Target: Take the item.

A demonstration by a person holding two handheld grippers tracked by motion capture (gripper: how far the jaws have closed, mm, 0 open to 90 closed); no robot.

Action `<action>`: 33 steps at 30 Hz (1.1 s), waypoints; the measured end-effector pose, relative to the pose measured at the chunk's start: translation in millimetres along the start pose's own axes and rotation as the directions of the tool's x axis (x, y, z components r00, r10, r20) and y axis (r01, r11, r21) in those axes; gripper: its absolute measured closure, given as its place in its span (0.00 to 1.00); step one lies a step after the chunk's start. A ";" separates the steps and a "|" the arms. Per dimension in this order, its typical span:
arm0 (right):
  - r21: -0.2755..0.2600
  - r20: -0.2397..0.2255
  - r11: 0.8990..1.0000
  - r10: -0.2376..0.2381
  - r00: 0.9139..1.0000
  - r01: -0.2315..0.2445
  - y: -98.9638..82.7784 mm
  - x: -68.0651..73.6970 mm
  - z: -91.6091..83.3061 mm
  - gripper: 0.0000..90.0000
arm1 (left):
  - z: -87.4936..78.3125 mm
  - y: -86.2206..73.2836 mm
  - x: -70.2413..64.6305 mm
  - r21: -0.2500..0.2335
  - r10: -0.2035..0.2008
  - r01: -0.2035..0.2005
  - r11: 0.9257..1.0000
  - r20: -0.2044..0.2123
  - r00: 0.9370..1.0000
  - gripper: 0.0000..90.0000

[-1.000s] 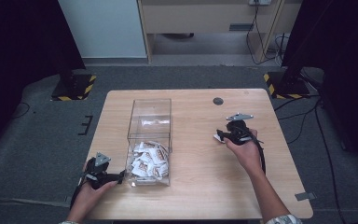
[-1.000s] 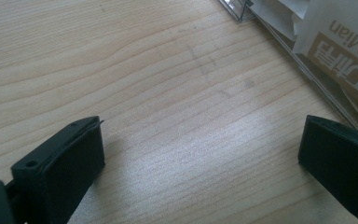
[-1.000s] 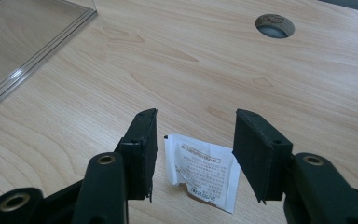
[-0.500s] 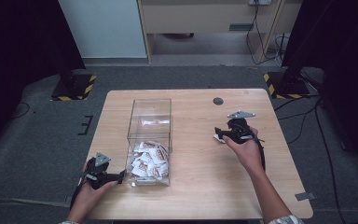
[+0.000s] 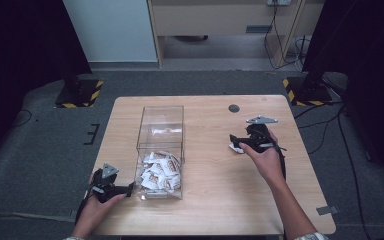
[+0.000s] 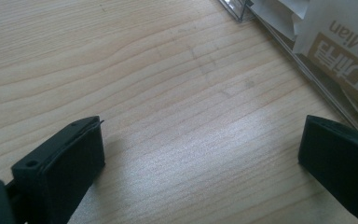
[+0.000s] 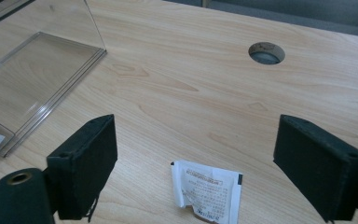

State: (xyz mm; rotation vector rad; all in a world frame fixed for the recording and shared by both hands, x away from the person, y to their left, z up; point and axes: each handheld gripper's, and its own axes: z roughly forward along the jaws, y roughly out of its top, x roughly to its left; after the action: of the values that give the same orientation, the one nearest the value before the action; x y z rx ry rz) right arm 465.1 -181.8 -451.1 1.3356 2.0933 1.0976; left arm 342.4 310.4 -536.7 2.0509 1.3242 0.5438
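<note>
Pale wood table is seen from above. At near left, the left gripper is held spread beside a clear box of sachets. At right, the right gripper is spread around a white sachet.

White sachet flat on table, clear box of sachets, perhaps half-full

A lab recording bay, by the look of it.
Lone wooden tabletop on grey carpet, black curtains either side, hazard-striped stand bases, cables trailing right.
</note>
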 end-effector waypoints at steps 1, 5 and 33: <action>-0.003 0.001 1.000 0.000 1.000 0.000 0.5 0.1 -0.8 0.13 | 0.0 0.0 0.0 0.000 0.000 0.000 1.000 0.000 1.000 0.00; -0.011 0.001 1.000 0.010 1.000 -0.010 1.9 0.3 -4.1 0.07 | 0.0 0.0 -0.1 0.000 0.000 0.000 1.000 0.000 1.000 0.00; -0.051 -0.006 0.998 0.030 1.000 -0.030 -1.6 -5.8 -37.4 0.05 | -0.1 -0.1 -1.6 0.001 0.000 0.000 1.000 0.001 1.000 0.00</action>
State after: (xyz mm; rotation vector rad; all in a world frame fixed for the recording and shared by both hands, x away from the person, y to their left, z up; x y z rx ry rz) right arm 440.7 -201.9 -430.4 1.3457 2.0405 1.1605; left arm 341.6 309.0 -536.7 2.0514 1.3242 0.5427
